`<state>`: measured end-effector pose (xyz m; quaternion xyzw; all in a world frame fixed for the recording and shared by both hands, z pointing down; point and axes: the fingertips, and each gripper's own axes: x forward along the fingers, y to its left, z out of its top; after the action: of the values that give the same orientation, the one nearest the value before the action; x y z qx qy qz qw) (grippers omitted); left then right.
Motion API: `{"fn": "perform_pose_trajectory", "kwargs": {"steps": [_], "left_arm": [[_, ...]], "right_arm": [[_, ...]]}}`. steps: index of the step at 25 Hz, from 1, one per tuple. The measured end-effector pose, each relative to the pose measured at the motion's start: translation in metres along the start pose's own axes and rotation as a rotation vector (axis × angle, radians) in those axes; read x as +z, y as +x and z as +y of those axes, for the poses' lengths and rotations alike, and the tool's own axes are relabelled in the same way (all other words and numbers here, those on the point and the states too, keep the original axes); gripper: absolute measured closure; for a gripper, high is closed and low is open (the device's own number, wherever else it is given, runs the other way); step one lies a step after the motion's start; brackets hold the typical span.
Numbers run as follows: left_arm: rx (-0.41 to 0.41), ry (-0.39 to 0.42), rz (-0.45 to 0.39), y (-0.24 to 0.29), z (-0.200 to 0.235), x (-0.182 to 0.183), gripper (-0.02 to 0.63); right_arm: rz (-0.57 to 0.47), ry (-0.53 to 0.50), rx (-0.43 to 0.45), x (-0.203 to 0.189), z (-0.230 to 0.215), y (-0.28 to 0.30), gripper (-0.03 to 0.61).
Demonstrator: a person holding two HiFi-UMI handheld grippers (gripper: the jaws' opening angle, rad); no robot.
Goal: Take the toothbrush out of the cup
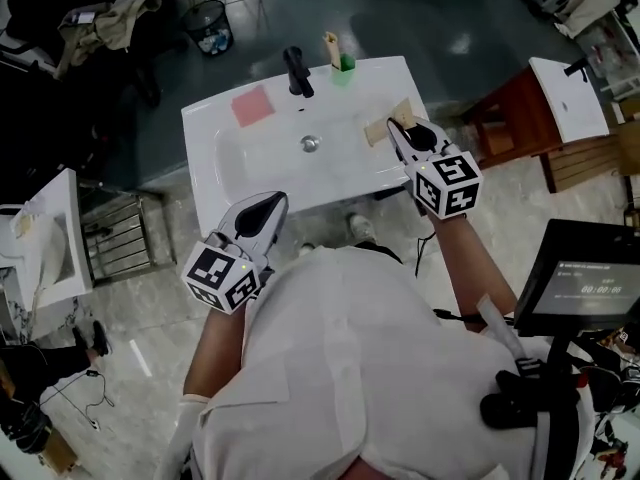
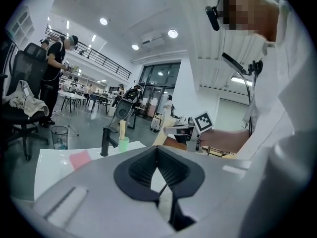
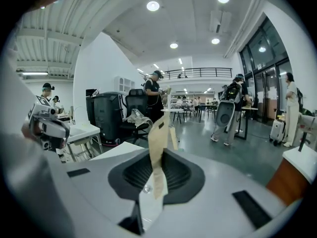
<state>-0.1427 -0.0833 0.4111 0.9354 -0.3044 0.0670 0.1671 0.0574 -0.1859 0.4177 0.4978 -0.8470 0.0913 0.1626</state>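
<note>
A tan toothbrush (image 1: 331,46) stands upright in a small green cup (image 1: 344,65) at the back edge of the white sink (image 1: 210,128), right of the black tap (image 1: 297,72). The left gripper view shows the same toothbrush (image 2: 122,128) and cup (image 2: 123,144) beyond the tap (image 2: 107,141). My right gripper (image 1: 396,128) is over the sink's right rim, well short of the cup. It (image 3: 157,155) is shut on a flat tan strip (image 3: 156,138) that sticks up between its jaws. My left gripper (image 1: 268,208) is at the sink's front edge, shut and empty (image 2: 158,155).
A pink cloth (image 1: 253,105) lies on the sink's back left, with the drain (image 1: 310,143) mid-basin. Another tan piece (image 1: 377,131) rests on the right rim. A wooden stand with a second basin (image 1: 567,98) is at the right, and a wire bin (image 1: 209,26) is behind.
</note>
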Motion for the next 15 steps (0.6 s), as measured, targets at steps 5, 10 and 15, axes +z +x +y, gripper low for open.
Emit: {"fn": "perform_pose_trajectory", "kwargs": {"steps": [5, 10, 15], "left_arm": [[-0.024, 0.0, 0.013, -0.01, -0.001, -0.008, 0.607], [-0.057, -0.001, 0.026, -0.013, -0.004, -0.013, 0.607], [-0.086, -0.001, 0.039, -0.01, -0.007, -0.021, 0.607]], "right_arm": [[0.011, 0.008, -0.001, -0.007, 0.021, -0.009, 0.531], [0.016, 0.014, -0.01, -0.011, 0.034, -0.018, 0.531], [0.022, 0.025, -0.022, -0.018, 0.038, -0.027, 0.531]]}}
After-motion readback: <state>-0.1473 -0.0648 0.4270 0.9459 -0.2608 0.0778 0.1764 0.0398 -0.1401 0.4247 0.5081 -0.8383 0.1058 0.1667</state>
